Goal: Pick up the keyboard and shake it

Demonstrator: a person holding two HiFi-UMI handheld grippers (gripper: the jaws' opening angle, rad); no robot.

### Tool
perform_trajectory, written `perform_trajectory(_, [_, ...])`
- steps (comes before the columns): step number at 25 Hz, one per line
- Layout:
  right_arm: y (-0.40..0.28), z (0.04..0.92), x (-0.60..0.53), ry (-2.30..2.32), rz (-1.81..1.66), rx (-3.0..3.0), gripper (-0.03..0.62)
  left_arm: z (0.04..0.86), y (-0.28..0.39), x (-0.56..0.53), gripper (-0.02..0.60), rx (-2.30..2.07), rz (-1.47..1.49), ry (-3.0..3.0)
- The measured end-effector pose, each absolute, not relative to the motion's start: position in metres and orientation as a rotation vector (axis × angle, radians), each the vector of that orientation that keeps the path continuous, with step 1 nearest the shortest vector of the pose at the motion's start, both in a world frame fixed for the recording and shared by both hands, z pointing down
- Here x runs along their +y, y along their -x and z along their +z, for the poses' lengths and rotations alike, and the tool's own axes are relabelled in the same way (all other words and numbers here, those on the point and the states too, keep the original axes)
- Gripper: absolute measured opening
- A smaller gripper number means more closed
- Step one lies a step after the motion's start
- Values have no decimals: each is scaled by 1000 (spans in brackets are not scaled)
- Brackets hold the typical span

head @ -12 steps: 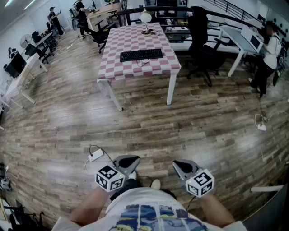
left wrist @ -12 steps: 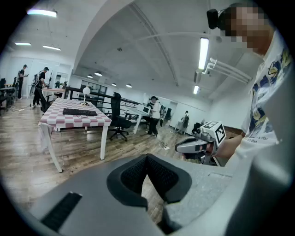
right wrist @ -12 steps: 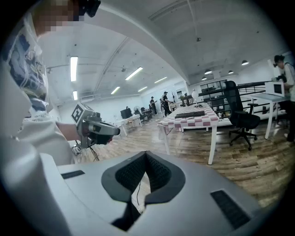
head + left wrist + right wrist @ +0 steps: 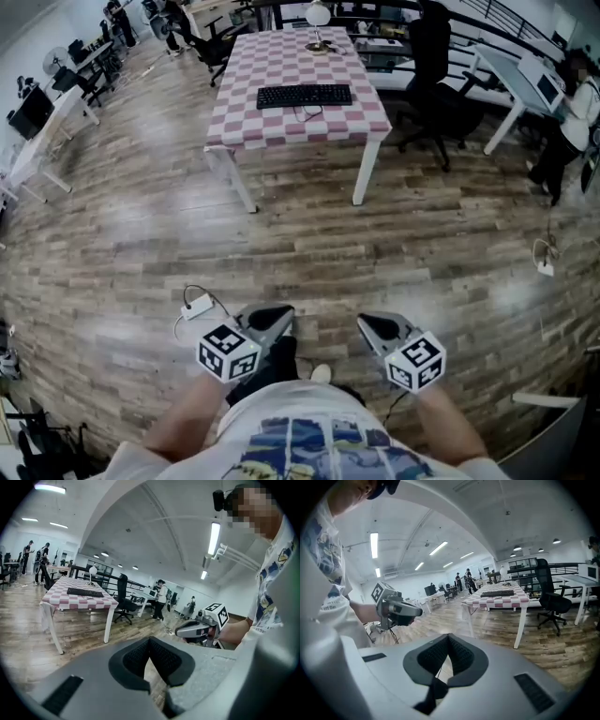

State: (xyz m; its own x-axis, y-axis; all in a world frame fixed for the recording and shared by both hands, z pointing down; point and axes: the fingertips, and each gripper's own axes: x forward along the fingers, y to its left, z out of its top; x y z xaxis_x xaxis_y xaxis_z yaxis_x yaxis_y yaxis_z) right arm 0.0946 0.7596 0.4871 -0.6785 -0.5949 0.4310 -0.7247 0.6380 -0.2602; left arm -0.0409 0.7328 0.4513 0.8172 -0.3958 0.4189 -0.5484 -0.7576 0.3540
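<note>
A black keyboard [image 4: 304, 96] lies across the pink-and-white checked table [image 4: 281, 56], far ahead of me over the wood floor. Both grippers are held low in front of the person's body, well short of the table. My left gripper [image 4: 281, 317] is shut with nothing in it, and so is my right gripper [image 4: 367, 323]. The left gripper view shows the closed jaws of the left gripper [image 4: 149, 641] and the keyboard [image 4: 84, 592] small in the distance. In the right gripper view the right gripper [image 4: 448, 637] is likewise closed, with the keyboard [image 4: 497, 594] far off.
A lamp [image 4: 317, 14] stands at the table's far end. A black office chair [image 4: 436, 66] sits right of the table, then a white desk [image 4: 506, 80] with a person [image 4: 572, 112] beside it. A white power strip [image 4: 197, 307] and its cable lie on the floor by my left gripper.
The table and keyboard look slightly larger and sit higher in the head view. Both grippers stay shut in about the same place.
</note>
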Motion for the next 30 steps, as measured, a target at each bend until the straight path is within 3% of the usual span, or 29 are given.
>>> perform_trajectory(9, [-62, 522, 635, -1002, 721, -2404, 4, 476, 66, 598, 3, -635, 461, -2535])
perform_trajectory(13, [-49, 516, 557, -1036, 741, -2393, 59, 475, 83, 522, 5, -603, 431, -2544])
perform_trajectory(19, [-29, 510, 461, -1100, 743, -2379, 81, 478, 112, 417, 23, -612, 404, -2534])
perform_trajectory(22, [-31, 512, 422, -1091, 723, -2355, 84, 480, 115, 377, 60, -643, 396, -2518])
perform_trajectory(30, [-81, 541, 289, -1030, 710, -2310, 92, 503, 94, 254, 75, -754, 412, -2460])
